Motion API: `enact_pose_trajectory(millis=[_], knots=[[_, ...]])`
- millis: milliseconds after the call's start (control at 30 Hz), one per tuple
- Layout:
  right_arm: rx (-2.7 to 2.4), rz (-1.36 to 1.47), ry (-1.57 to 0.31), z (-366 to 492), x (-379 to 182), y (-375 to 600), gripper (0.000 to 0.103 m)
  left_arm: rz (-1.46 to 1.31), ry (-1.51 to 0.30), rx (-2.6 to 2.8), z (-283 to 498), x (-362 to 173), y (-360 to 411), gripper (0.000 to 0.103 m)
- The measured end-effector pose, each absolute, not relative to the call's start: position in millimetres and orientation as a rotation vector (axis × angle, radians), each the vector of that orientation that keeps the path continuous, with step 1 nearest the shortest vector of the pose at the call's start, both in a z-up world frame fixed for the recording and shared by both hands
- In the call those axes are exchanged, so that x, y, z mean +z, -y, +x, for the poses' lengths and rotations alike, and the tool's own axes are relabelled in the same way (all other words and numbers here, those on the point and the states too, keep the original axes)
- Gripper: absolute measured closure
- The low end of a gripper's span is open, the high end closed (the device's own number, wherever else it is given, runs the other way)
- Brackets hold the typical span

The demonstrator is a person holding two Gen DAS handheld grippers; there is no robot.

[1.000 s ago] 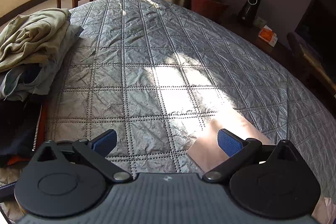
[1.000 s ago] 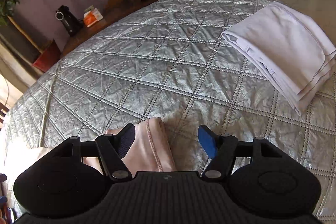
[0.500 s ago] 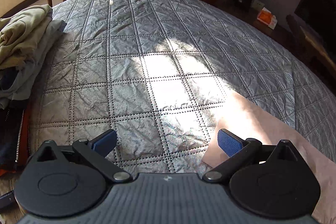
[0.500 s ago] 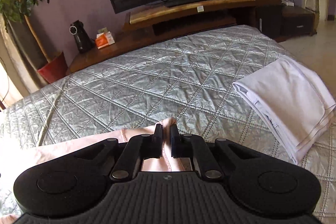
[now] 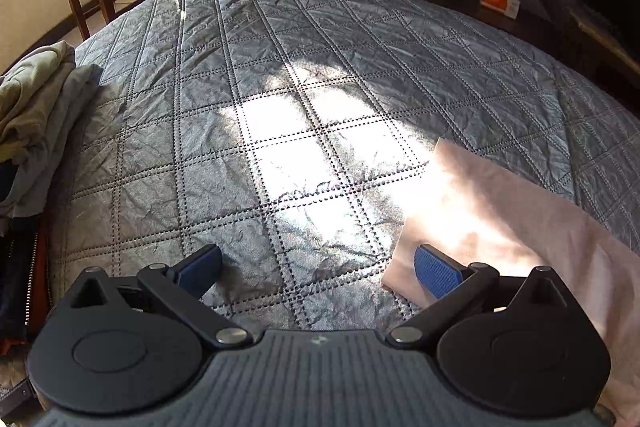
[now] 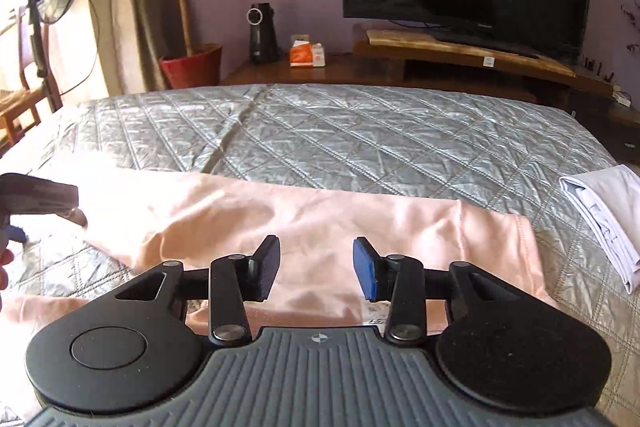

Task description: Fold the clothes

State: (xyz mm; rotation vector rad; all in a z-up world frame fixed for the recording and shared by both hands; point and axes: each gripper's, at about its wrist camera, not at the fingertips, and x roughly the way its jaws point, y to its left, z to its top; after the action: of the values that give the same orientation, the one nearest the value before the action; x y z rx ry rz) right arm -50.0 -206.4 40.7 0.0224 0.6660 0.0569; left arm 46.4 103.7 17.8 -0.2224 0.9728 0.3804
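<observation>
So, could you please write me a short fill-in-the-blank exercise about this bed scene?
1. The garment spread under the right gripper is coloured ____.
2. The left gripper has its jaws ____.
3. The folded white cloth lies to the garment's ____ in the right wrist view.

Missing words: pink; open; right

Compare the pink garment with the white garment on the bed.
The pale pink cotton garment lies spread out in a long strip across the quilt; the white cotton garment is folded into a compact stack. The pink one lies directly ahead of the right tool, the white one off to its right. Both rest on the grey quilted bedspread.
</observation>
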Motion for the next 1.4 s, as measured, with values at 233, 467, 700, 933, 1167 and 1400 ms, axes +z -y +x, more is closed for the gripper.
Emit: enact_pose_trajectory(millis=[233, 467, 700, 933, 1167, 1400], knots=[[0.234, -0.134, -0.698, -60, 33, 160, 0.082, -0.293, -0.927, 0.452, 40, 25, -123, 0.001], [0.340, -0.194, -0.682, -10, 67, 133, 0.041, -0.314, -0.933, 0.469, 38, 24, -131, 0.001], [0.498, -0.340, -0.707, -2, 54, 88, 0.039, -0.346, -0.942, 0.475, 35, 23, -141, 0.001], [0.625, -0.475, -0.736, -5, 20, 32, 0.051, -0.367, -0.933, 0.512, 31, 25, -157, 0.001], [0.536, -0.368, -0.707, -4, 41, 63, 0.042, -0.367, -0.949, 0.496, 31, 24, -165, 0.001], [0.163, 0.123, -0.830, -45, 67, 233, 0.038, -0.343, -0.952, 0.464, 21, 24, -165, 0.001]])
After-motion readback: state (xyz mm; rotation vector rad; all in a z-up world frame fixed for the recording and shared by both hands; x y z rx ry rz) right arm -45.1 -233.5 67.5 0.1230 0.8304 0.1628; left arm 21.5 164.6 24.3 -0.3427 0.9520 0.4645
